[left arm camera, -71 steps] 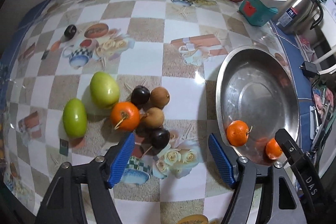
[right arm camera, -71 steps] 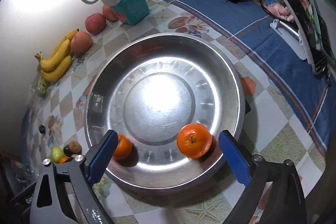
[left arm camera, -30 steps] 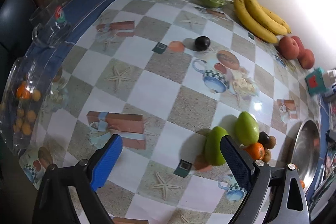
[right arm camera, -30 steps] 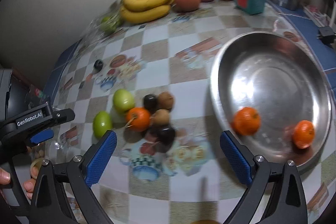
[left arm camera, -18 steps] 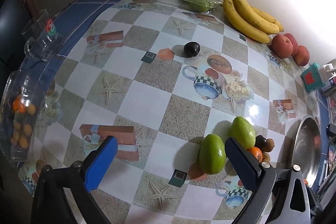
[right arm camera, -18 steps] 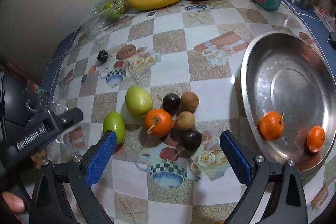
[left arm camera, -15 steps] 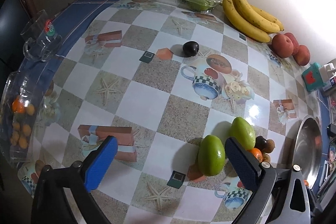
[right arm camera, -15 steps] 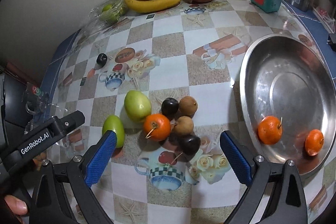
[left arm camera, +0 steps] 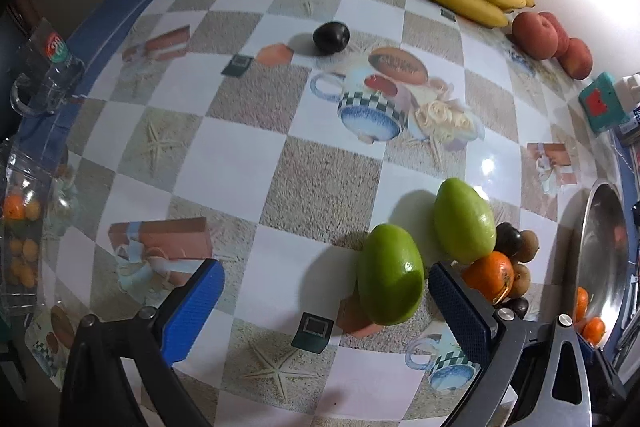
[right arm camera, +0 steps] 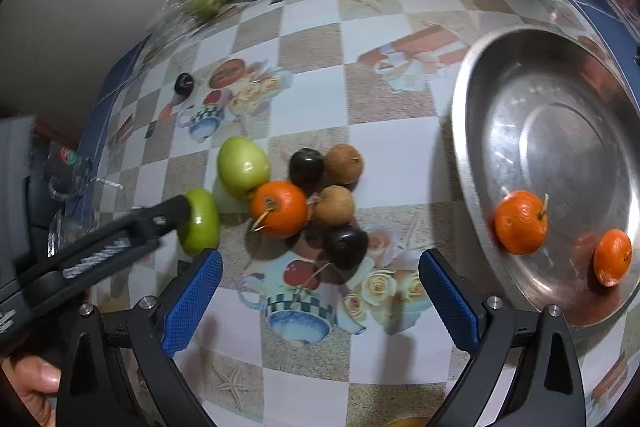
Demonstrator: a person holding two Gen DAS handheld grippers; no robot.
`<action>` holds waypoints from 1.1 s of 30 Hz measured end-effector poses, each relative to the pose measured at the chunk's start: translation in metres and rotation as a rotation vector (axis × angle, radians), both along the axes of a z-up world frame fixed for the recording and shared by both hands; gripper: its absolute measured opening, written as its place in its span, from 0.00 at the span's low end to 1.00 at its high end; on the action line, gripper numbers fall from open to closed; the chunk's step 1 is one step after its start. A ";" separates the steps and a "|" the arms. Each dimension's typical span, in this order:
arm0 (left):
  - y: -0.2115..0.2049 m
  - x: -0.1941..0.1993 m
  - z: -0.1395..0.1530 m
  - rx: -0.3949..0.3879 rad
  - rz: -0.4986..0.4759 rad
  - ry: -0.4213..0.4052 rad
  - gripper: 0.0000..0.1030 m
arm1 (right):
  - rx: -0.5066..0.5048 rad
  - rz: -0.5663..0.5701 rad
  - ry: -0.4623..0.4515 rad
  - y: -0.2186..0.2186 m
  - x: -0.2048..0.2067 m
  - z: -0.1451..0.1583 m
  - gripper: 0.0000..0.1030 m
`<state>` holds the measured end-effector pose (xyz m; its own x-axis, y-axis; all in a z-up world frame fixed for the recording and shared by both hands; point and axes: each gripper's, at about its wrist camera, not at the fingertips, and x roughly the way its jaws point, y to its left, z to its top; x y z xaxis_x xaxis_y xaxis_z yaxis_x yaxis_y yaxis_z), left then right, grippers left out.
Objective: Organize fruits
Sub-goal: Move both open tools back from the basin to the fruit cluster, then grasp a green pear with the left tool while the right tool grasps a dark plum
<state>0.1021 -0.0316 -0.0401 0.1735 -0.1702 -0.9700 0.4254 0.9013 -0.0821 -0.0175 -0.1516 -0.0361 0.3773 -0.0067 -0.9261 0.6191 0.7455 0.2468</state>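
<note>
Two claws wide open, empty; my left claw (left arm camera: 324,299) nearing near green fruit (left arm camera: 390,274); next: straddle, close, carry to pan (right arm camera: 548,163).

wrist views angled down, sharing fruit cluster (left arm camera: 492,259)

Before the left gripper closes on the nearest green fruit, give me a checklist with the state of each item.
1. Left gripper open wide: ok.
2. Nearest green fruit between the fingers: not ok, it sits against the right finger, off centre.
3. Second green fruit clear of the grasp: cannot tell, it lies very close behind.
4. Right gripper open, holding nothing: ok.
5. Metal bowl has room: ok, it holds only two oranges.
</note>
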 end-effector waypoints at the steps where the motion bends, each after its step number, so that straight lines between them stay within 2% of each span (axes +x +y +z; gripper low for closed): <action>1: 0.000 0.000 -0.001 0.002 0.002 0.004 1.00 | -0.004 0.004 -0.003 0.001 0.000 0.001 0.96; 4: -0.002 0.001 -0.004 0.005 0.006 0.010 1.00 | -0.024 0.005 0.015 0.001 0.000 -0.001 0.96; 7: -0.003 0.003 -0.005 0.001 0.015 0.016 1.00 | -0.004 0.015 0.013 0.002 0.002 -0.004 0.96; 11: 0.002 0.007 -0.003 -0.037 0.044 0.016 1.00 | -0.032 0.025 0.030 0.005 0.005 -0.005 0.96; 19: 0.001 0.007 0.000 -0.064 0.035 0.018 1.00 | -0.055 0.064 -0.013 0.012 0.009 0.003 0.96; 28: -0.009 0.004 -0.008 -0.061 0.016 0.037 0.99 | -0.024 0.032 0.064 0.002 0.007 -0.022 0.95; 31: -0.013 0.002 -0.009 -0.061 0.002 0.024 0.97 | -0.030 0.034 0.065 0.003 0.007 -0.022 0.88; 33: -0.015 0.001 -0.009 -0.065 -0.002 0.027 0.93 | -0.034 0.037 0.069 0.004 0.008 -0.023 0.78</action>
